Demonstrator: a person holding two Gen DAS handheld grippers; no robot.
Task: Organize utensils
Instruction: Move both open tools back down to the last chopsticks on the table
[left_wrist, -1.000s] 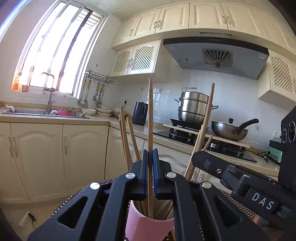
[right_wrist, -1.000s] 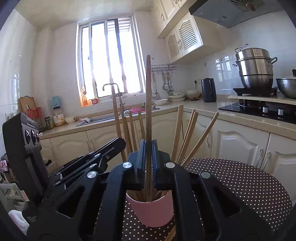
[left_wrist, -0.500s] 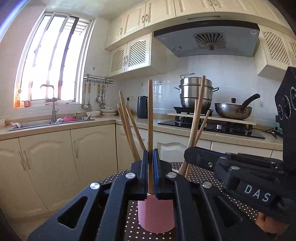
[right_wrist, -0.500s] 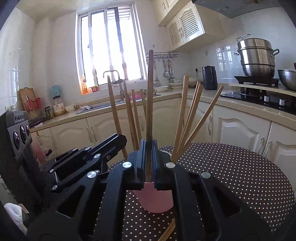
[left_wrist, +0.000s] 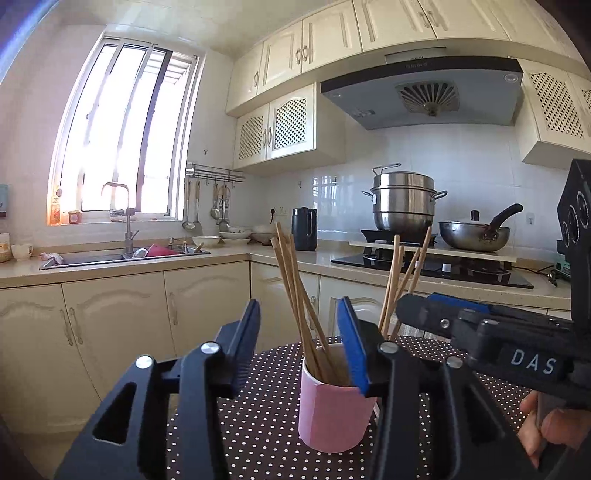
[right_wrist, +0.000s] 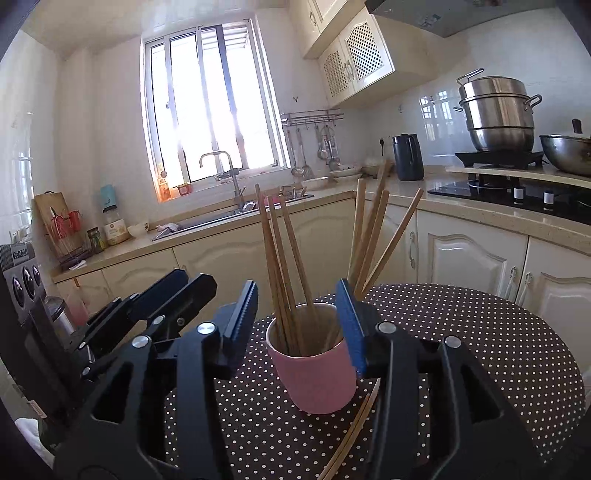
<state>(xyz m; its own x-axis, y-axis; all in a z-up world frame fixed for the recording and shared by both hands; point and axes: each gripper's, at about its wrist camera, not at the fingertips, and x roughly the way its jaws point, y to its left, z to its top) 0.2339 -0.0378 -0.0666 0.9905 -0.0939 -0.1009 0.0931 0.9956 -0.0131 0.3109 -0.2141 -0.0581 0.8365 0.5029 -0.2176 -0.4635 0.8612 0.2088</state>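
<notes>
Both claws have just sprung apart: the left gripper (left_wrist: 299, 339) and right gripper (right_wrist: 297, 325) each pinched one chopstick a second ago, and now their jaws stand apart with nothing pressed between the pads. Those sticks now stand loose in the cup (right_wrist: 312, 373), low centre of both views, so two more utensils look sorted. The chopsticks (right_wrist: 280, 258) are slim, pale wood, fanned in two leaning bunches; the cup is smooth, pink and round. More chopsticks (right_wrist: 351, 439) lie on the dotted cloth (right_wrist: 480, 350).
</notes>
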